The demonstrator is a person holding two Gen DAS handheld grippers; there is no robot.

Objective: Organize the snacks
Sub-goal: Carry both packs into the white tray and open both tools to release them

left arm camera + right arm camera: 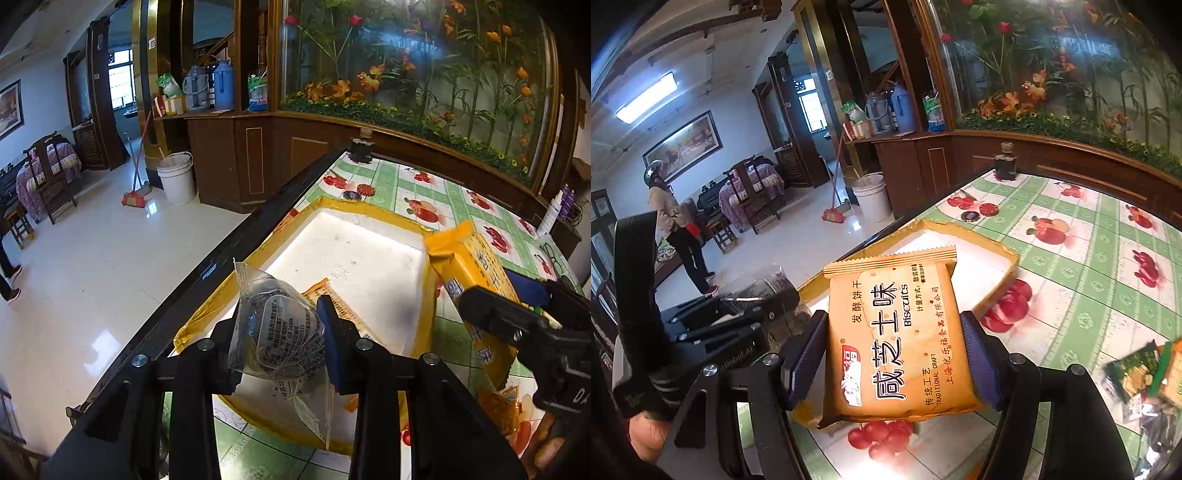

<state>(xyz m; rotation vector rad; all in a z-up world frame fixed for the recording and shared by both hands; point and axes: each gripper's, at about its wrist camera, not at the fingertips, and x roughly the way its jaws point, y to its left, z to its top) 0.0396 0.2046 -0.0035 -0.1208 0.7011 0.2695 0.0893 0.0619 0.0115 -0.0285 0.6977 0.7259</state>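
Observation:
My left gripper (pixel 277 332) is shut on a clear packet (pixel 284 325) with a dark snack inside, held over the near end of a shallow white box with a yellow taped rim (pixel 369 208). An orange packet (pixel 332 299) lies inside the box. My right gripper (pixel 897 354) is shut on an orange biscuit pack (pixel 897 332), its blue pads pressing both long sides. In the left wrist view that biscuit pack (pixel 472 266) hangs at the box's right rim. The right wrist view shows the box rim (pixel 979 230) just beyond the pack and the left gripper (pixel 738 317) to the left.
Several loose snack packets (pixel 1141 373) lie on the fruit-print tablecloth (pixel 1089 258) at the right. A dark jar (pixel 1004 162) and small round caps (pixel 988 209) sit at the far end. The black table edge (pixel 221 258) drops to the floor on the left, where a person (pixel 672 221) stands.

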